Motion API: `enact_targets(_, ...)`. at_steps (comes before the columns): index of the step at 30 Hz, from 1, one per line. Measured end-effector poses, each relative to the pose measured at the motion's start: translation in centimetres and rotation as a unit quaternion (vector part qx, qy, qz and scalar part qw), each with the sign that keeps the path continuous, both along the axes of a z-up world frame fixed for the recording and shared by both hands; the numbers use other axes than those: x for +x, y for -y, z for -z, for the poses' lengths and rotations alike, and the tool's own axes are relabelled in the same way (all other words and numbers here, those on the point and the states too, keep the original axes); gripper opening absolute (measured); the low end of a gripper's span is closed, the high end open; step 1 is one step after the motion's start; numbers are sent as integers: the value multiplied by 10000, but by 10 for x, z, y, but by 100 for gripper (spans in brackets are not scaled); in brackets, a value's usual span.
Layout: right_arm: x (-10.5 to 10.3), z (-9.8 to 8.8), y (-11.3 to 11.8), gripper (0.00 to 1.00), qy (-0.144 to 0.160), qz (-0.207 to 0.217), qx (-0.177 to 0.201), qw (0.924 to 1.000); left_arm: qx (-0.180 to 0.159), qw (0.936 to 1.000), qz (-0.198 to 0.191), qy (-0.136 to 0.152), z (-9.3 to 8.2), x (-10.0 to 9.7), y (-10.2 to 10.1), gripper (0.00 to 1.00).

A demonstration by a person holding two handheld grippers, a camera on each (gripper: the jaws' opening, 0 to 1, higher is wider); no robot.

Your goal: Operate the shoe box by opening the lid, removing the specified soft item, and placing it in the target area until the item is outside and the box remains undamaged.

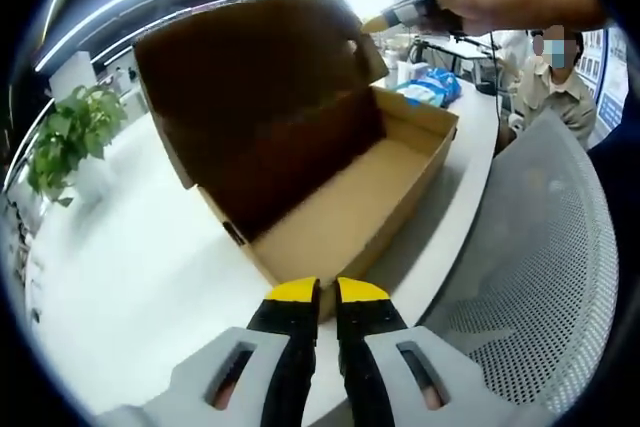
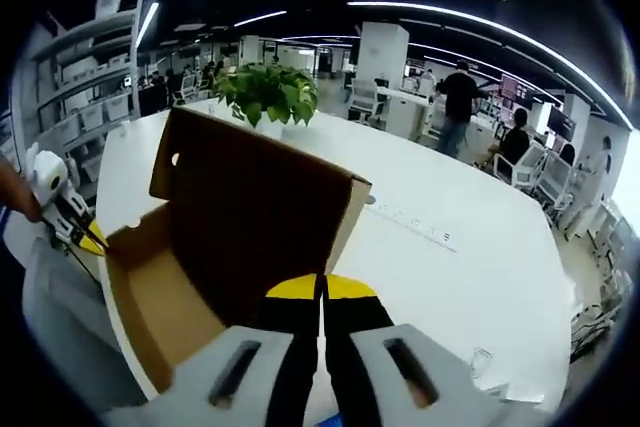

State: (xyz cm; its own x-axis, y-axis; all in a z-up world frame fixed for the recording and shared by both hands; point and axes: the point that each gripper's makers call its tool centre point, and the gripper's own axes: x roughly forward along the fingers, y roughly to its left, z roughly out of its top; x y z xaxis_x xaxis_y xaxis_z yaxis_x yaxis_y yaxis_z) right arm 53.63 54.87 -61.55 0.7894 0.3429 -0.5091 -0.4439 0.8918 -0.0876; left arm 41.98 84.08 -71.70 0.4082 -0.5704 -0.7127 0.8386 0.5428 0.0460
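The brown cardboard shoe box point(image 1: 370, 197) stands on the white table point(image 1: 130, 277) with its lid point(image 1: 250, 97) swung upright. The part of its floor in sight is bare cardboard. My left gripper point(image 1: 327, 291) is at the box's near corner, its yellow-tipped jaws closed on the rim there. It comes into the right gripper view as the left gripper point(image 2: 85, 232), at the end wall of the box point(image 2: 165, 297). My right gripper point(image 2: 322, 287) is shut on the free edge of the lid point(image 2: 250, 217). In the left gripper view a hand holds the right gripper point(image 1: 395, 15) at the lid's top corner.
A potted plant point(image 1: 75, 137) point(image 2: 265, 92) stands on the table beyond the box. A grey mesh chair point(image 1: 540, 277) is close on the right, with a seated person point(image 1: 555, 77) and a blue bag point(image 1: 430, 87) behind. Open white table point(image 2: 450, 247) stretches past the lid.
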Motion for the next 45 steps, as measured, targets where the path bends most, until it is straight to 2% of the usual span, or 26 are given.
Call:
enact_targets(20, -42, 3, -6, 0, -21, 335, 197, 9992, -55, 10000, 31, 31, 0, 0, 1, 3)
enact_targets(36, -56, 9, -8, 0, -161, 567, 358, 9976, -208, 9998, -27, -40, -2, -1, 1, 4)
enact_targets(45, -67, 21, -10, 0, -355, 615, 448, 9965, -333, 9994, -81, -91, -4, -2, 3, 4)
